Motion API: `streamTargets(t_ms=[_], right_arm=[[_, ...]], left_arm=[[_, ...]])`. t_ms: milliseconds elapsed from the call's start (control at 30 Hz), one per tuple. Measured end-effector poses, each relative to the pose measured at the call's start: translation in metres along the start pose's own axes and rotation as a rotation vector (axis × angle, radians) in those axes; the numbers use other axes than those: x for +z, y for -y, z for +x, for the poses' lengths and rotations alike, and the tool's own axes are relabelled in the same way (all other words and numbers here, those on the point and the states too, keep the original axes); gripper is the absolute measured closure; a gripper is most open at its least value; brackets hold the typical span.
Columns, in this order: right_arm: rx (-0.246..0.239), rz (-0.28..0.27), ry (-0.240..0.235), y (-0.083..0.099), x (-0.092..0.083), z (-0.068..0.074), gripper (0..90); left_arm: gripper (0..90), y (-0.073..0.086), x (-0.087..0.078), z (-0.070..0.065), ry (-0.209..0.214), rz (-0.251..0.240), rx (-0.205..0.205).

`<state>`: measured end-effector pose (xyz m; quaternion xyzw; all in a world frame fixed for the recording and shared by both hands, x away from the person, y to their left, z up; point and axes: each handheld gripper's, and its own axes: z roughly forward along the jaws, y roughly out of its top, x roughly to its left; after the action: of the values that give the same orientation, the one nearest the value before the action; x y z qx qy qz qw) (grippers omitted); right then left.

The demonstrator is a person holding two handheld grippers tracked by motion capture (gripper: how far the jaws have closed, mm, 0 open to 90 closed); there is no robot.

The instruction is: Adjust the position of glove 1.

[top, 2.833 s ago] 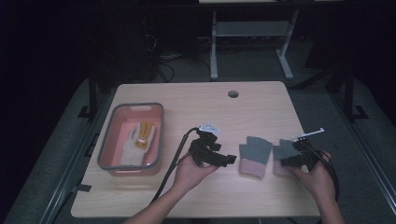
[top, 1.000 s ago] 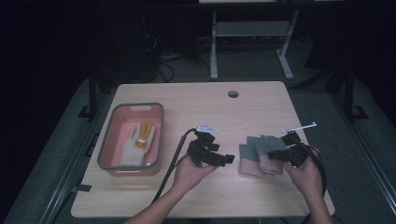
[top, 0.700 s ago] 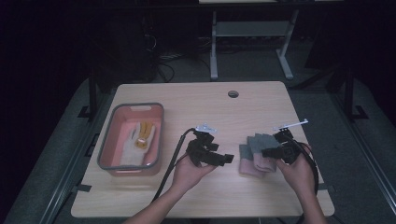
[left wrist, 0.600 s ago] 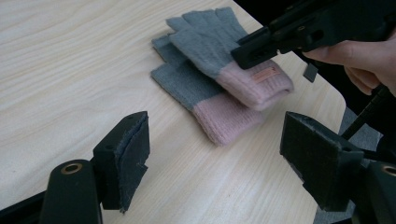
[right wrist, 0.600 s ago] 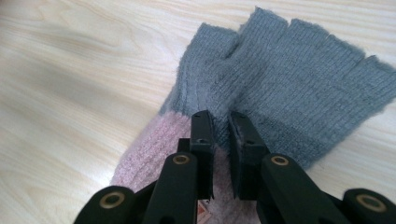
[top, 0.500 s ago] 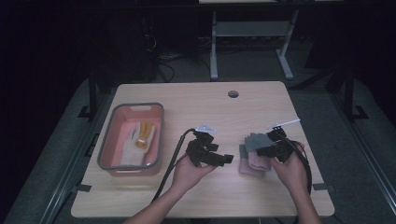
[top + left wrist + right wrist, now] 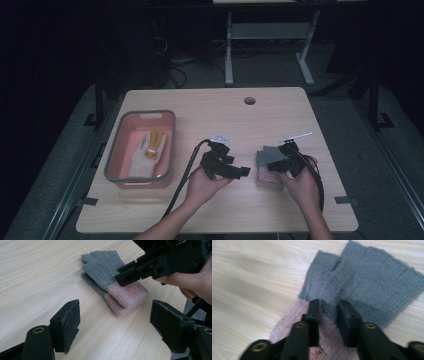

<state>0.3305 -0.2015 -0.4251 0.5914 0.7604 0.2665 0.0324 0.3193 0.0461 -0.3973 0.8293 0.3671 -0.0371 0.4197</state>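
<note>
Right of the bin [image 7: 140, 147], the gloves [image 7: 267, 165] lie stacked on the table [image 7: 210, 110]. The right gripper [image 7: 329, 307] hovers directly above them, jaws just parting, nothing clamped. The left gripper [image 7: 115, 322] waits nearby, jaws released, facing the cuffs.

A grey-rimmed pink tub [image 7: 114, 165] sits at the left of the wooden table [image 7: 210, 107], holding a yellow item [image 7: 154, 145]. A round hole [image 7: 249, 100] pierces the tabletop's far side.
</note>
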Motion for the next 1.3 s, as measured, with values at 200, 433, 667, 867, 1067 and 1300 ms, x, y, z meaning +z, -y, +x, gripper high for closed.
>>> streamTargets(t_ms=[200,433,667,867,1067,1300], right_arm=[[0.024,-0.043,-0.019,0.004,-0.01,-0.006,61.1],[0.062,-0.086,-0.026,0.01,-0.019,-0.023,56.8],[0.11,-0.089,-0.044,0.014,-0.017,-0.035,54.3],[0.145,-0.087,-0.067,0.018,-0.015,-0.043,52.3],[0.171,-0.082,-0.095,0.021,-0.011,-0.049,51.2],[0.184,-0.071,-0.115,0.024,-0.005,-0.053,49.9]], left_arm=[[24.6,0.0,0.014,0.0,0.009,0.014,-0.016],[25.4,-0.002,0.034,-0.003,0.018,0.036,-0.031],[31.0,-0.005,0.053,-0.002,0.014,0.056,-0.065],[34.3,-0.005,0.067,0.0,0.005,0.07,-0.093],[34.3,-0.005,0.079,0.004,0.016,0.086,-0.154],[37.6,-0.004,0.091,0.003,0.019,0.105,-0.174]])
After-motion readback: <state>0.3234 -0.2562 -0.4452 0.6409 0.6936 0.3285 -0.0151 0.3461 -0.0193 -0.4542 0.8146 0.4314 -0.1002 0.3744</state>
